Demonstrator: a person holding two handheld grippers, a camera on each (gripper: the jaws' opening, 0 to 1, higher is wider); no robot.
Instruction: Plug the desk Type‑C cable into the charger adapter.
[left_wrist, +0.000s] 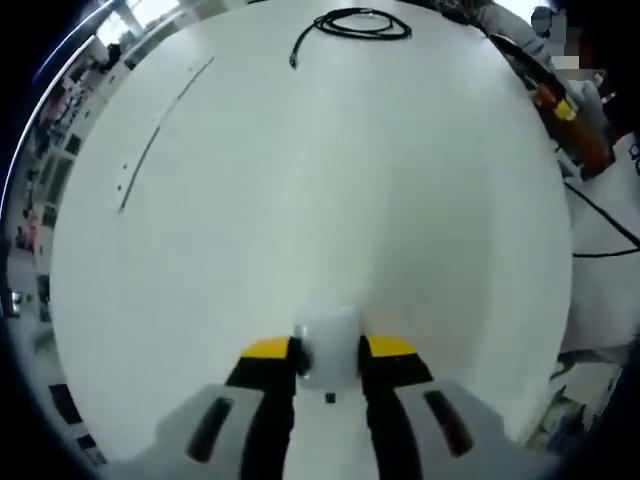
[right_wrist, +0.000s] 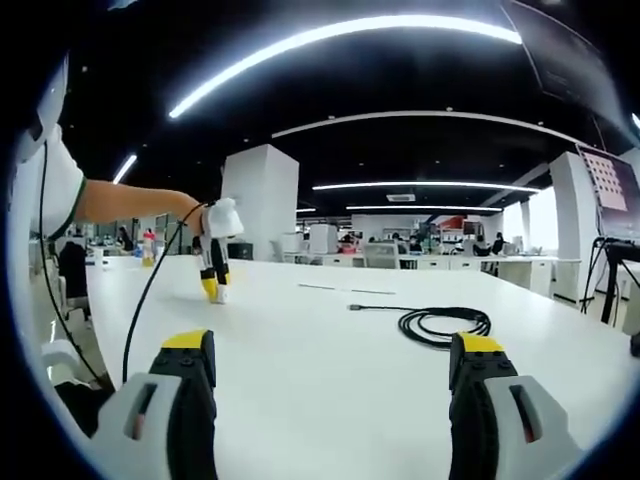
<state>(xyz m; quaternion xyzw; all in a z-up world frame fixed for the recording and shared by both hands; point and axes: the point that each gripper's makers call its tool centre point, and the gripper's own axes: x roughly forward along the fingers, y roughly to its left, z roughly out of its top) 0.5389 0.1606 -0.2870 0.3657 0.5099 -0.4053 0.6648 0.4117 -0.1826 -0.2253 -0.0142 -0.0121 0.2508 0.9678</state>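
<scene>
One white desk (right_wrist: 330, 370) in open-plan office

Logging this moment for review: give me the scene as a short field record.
left hand-held gripper: shut on the white charger adapter, low over the table
right hand-held gripper: open, holding nothing
Type-C cable: black, coiled on the table, one end trailing out, untouched
plugging: not yet done, cable and adapter apart

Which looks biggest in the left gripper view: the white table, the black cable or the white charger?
1. white table, by far.
2 and 3. Unsure: the white charger, shut in the left gripper, sits near the camera; the coiled black cable lies far off.
</scene>
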